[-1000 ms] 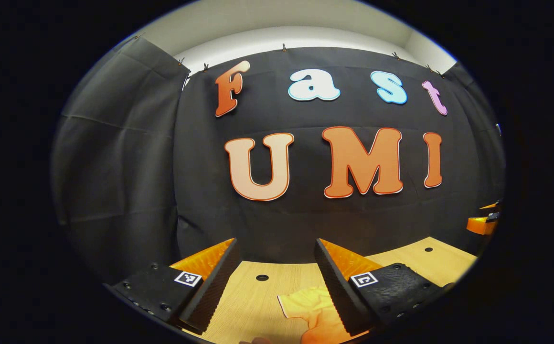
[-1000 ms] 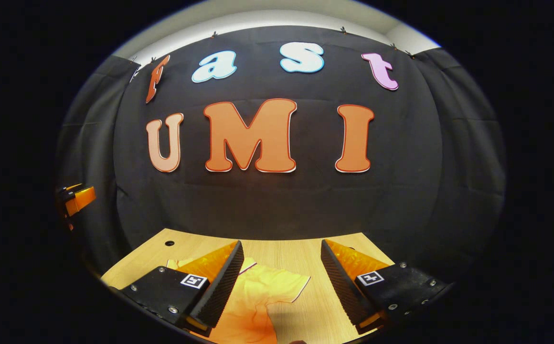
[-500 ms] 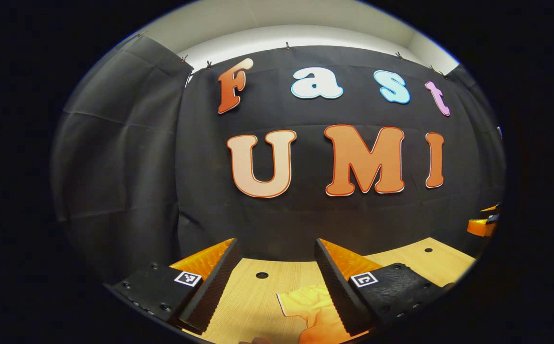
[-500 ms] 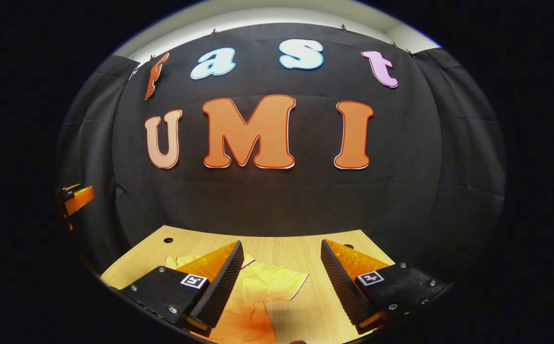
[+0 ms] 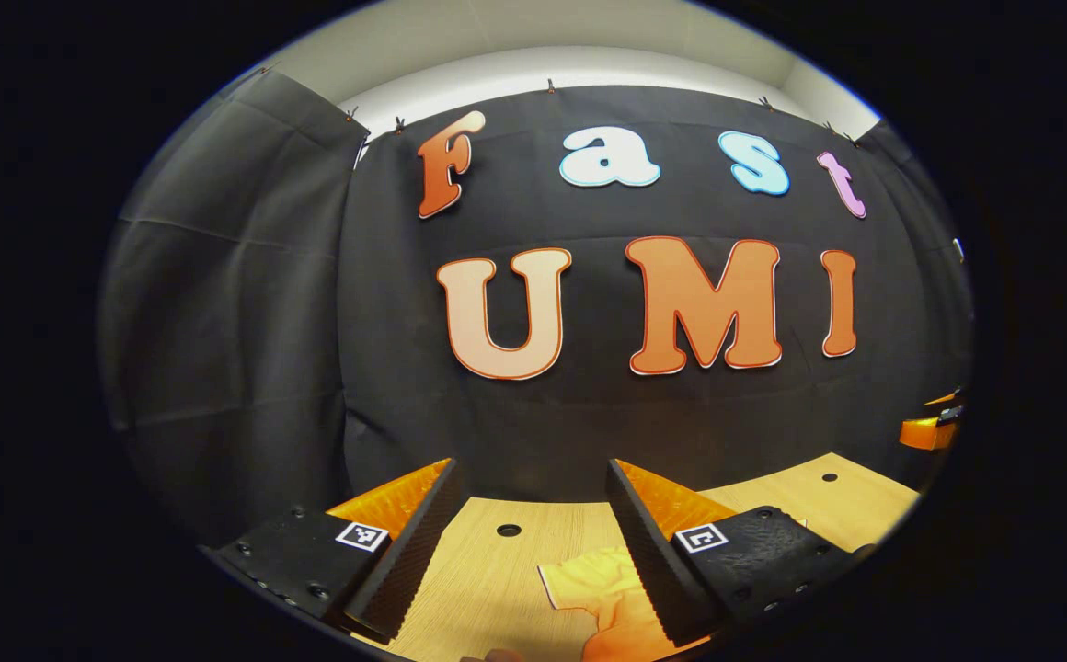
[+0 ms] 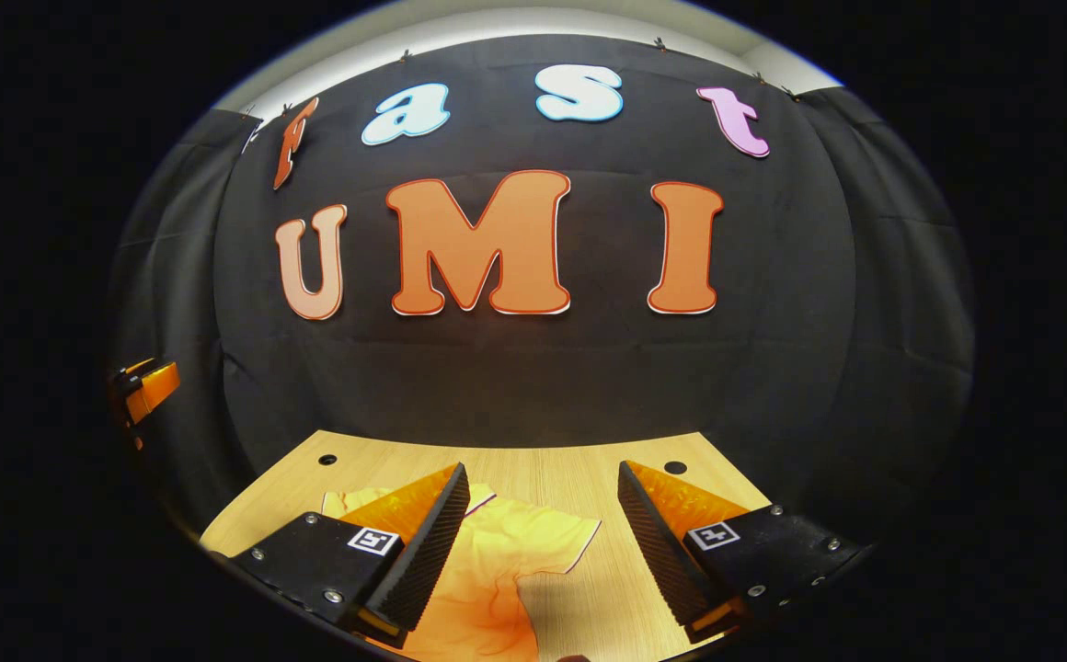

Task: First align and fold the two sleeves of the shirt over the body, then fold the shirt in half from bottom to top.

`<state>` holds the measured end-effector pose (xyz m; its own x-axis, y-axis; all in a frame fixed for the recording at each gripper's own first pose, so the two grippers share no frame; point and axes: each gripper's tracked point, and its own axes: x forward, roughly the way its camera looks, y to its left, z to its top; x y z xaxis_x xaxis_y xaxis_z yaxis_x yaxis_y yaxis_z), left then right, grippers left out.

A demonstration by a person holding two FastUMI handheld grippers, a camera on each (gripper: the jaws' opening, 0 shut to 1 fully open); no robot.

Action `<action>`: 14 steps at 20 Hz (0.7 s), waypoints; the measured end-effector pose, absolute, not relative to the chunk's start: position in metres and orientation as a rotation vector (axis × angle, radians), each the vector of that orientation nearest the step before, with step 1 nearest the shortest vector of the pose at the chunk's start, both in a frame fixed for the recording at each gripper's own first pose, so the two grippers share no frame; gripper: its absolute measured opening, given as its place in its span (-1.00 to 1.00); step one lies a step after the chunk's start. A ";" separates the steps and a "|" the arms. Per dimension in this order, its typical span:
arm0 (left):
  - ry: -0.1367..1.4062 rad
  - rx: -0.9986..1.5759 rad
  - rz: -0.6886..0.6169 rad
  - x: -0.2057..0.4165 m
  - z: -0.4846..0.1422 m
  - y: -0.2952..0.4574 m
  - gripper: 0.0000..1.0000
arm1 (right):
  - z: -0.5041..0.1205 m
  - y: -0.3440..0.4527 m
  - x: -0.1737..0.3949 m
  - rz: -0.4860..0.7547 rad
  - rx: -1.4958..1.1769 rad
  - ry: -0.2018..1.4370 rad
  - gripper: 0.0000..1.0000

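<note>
You are holding both the left gripper (image 5: 529, 515) and the right gripper (image 6: 538, 519) above the desk (image 6: 579, 478), jaws spread and gripping nothing. The shirt (image 6: 506, 561) is lying flat near the desk's front edge. If you are pinching two layers, the sleeve (image 5: 593, 584) may drag the body.

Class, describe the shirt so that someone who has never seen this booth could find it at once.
Start at the pale wooden table in front of the black cloth wall. On it lies a shirt, spread flat with a short sleeve pointing sideways. It is bright yellow-orange cloth, the one soft thing on the wood.
</note>
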<state>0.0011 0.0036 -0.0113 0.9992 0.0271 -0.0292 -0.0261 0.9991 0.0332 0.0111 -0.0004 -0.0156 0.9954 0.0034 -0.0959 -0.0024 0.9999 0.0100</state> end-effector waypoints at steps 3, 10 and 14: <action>0.037 0.031 0.018 0.004 -0.015 0.002 0.95 | -0.021 -0.004 0.021 -0.010 0.005 0.132 0.97; 0.057 0.026 -0.015 0.017 -0.028 0.003 0.95 | -0.054 -0.014 0.057 -0.007 0.074 0.342 0.97; 0.067 0.047 -0.020 0.025 -0.037 0.009 0.94 | -0.086 -0.026 0.092 -0.035 0.111 0.515 0.97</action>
<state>0.0250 0.0095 -0.0367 0.9976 -0.0184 -0.0673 0.0215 0.9987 0.0459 0.0918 -0.0262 -0.0858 0.8697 -0.0052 -0.4935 0.0610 0.9934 0.0970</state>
